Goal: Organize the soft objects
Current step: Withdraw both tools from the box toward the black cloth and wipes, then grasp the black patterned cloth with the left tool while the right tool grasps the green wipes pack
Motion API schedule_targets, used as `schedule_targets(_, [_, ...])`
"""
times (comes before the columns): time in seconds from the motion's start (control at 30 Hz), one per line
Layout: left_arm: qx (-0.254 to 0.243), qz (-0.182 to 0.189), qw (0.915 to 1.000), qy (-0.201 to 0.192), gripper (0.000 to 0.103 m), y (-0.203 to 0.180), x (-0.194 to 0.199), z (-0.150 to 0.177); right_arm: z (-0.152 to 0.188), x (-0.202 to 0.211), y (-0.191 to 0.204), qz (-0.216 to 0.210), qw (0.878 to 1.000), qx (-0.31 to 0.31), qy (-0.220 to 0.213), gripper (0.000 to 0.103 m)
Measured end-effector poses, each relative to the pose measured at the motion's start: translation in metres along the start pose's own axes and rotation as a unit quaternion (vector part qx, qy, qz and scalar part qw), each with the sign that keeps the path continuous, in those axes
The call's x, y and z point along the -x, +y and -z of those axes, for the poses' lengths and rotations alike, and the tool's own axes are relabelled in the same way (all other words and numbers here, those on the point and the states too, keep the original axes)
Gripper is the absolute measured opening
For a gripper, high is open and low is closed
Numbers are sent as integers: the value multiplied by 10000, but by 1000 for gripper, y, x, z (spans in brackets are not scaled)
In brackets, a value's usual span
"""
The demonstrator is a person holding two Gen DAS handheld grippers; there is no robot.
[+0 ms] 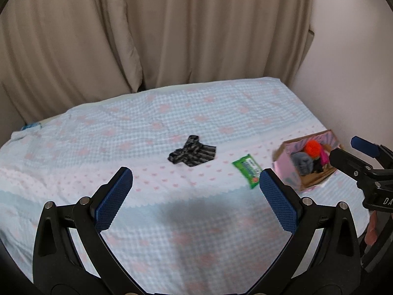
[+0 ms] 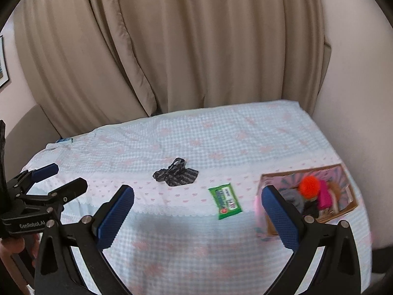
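Spanning the lower part of each wrist view, two blue-padded black grippers are seen held above the bed, both with jaws spread wide and nothing between them: the left gripper (image 1: 196, 180) at the bottom of the left wrist view, the right gripper (image 2: 197, 198) at the bottom of the right wrist view.

- Bedspread, pale blue gingham with pink bows (image 1: 172, 233): fills the lower half of both frames.
- Wipes packet, green plastic, flat (image 2: 225, 201): lying right of centre, clear of both grippers, near the box.
- Garment, black-and-grey patterned cloth, crumpled (image 2: 176, 172): lying at the centre of the frame, beyond and left of the packet, well apart from the box.
- Box, pink cardboard, open-topped (image 2: 264, 221): at the right edge; an orange pompom (image 2: 309, 186), a magenta item and grey and dark fabrics are held inside.
- Curtain, beige, pleated (image 1: 159, 29): hung across the upper frame behind the bed.
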State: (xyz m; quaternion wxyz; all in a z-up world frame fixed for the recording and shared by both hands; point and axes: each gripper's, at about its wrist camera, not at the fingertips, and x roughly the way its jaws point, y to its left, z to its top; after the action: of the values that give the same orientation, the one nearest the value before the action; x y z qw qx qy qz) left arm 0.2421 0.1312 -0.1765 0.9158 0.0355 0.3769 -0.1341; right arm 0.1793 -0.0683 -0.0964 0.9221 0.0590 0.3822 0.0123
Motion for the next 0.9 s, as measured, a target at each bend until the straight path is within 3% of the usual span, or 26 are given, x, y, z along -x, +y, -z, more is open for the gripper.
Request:
schedule_targets(0.33, [-286,308,9987,300,102,33,-144,-3,22,-117,-12,149,9993,69,332,103])
schedule_targets(0.57, [-672,485,9944,650,102,26,-264,1,52,-217,-52,363,9961,139,787,103])
schedule_targets(0.77, [-1053,564,9892,845,102,13,-341,13,76,-278,-73,437,9915,308,1183,103])
schedule_targets(0.9, [-1216,516,9868,942,102,5,-381,22,90,-306,-80,411,9884,365,1418,94])
